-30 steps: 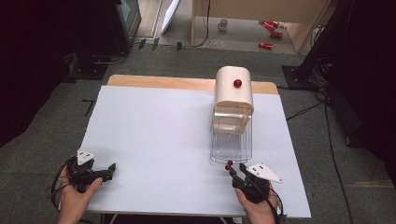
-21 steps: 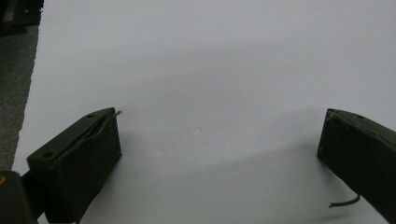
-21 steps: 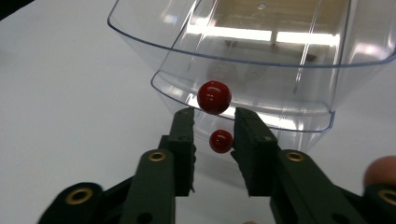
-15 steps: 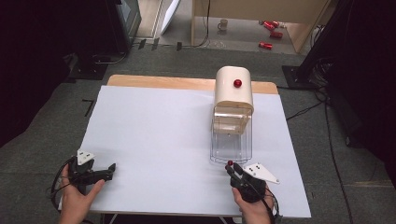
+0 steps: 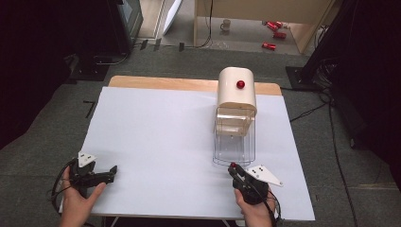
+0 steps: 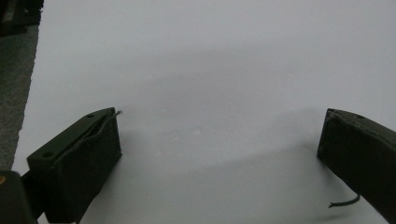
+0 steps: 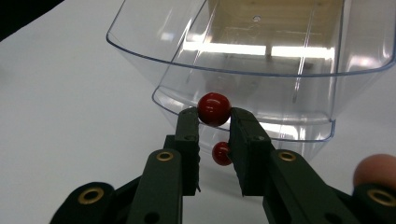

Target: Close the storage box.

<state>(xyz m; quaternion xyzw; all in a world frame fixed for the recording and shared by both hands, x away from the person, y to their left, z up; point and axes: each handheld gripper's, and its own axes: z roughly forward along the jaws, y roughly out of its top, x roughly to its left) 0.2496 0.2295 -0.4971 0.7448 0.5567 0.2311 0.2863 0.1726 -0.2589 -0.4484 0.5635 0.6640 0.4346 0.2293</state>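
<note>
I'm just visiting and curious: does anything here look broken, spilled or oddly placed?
Nothing looks spilled or broken. Two small oddities: the clear drawer sticks out of the cream box, and the right gripper is pinching its red knob. A loose thread hangs from one pad of the open left gripper.

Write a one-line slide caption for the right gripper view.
Right gripper shut on the red knob of a clear plastic drawer pulled out over the white table.
</note>
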